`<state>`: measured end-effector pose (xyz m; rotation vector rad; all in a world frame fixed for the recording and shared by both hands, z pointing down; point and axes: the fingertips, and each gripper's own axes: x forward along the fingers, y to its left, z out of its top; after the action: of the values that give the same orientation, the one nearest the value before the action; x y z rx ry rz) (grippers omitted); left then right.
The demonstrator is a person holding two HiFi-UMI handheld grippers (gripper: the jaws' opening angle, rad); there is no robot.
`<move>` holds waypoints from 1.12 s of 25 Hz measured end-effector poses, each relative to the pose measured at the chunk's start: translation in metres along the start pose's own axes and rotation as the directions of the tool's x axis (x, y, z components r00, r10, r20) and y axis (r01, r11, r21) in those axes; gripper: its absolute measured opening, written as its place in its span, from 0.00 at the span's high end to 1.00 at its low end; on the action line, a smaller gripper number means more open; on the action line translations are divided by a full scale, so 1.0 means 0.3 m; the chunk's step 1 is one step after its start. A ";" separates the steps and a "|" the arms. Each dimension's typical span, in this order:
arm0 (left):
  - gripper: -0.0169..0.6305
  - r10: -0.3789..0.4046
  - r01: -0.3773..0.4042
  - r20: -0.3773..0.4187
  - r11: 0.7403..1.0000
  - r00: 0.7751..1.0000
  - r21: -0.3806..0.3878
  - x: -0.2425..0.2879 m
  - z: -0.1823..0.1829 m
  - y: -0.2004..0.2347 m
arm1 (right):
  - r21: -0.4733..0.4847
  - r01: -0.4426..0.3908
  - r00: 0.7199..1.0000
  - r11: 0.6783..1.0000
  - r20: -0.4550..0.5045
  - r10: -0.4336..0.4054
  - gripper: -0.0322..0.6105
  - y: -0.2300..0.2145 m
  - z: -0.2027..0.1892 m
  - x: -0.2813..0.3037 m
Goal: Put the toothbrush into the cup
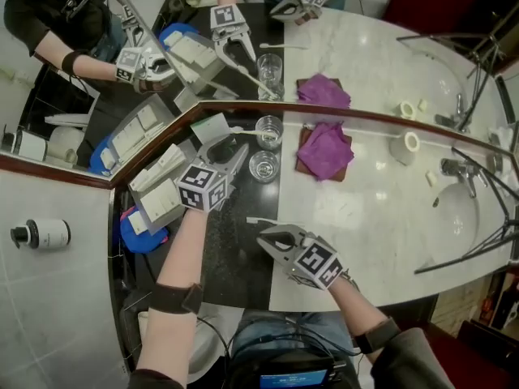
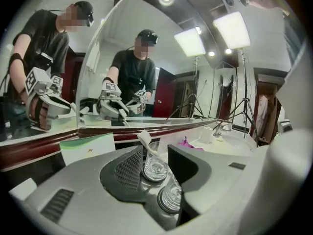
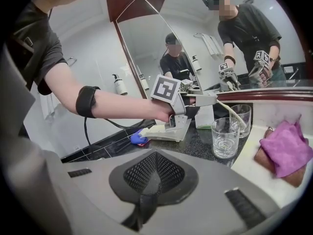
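Plainly the left claw (image 1: 229,154) stands open, its jaws apart with no pad pressing on anything. Seen along those jaws, two glass cups sit in the gap. The near cup (image 1: 263,167) is low between the tips, and the far cup (image 1: 268,130) is just beyond them, close to the mirror (image 1: 243,63). The toothbrush (image 2: 145,140) is in the far cup, slanted, with its lower end down in the glass. Its upper end leans out over the rim toward the claw's left jaw, right by the tip; whether it touches that tip I cannot tell. A green-and-white box (image 1: 209,126) stands just left of this claw's tips, against the mirror.

The right claw (image 1: 268,237) is closed, jaws together with nothing between them. It hangs behind the left claw, nearer the person. From it, the left claw is straight ahead and both cups are ahead and to its right, well apart from its tips. A purple cloth (image 1: 324,148) lies further to its right, beside the cups on the white counter (image 1: 381,201).
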<state>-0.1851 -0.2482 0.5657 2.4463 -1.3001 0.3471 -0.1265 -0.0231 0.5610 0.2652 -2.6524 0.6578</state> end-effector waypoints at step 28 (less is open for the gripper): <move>0.97 0.213 -0.209 0.036 0.974 0.976 -0.086 -0.635 -0.037 -0.617 | -0.166 0.140 0.989 0.976 -0.019 -0.145 0.92 -0.009 0.002 -0.519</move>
<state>-0.1360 -0.0050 0.4703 2.2659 -1.5671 0.2870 0.0150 -0.0123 0.4967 0.3906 -2.6097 0.3920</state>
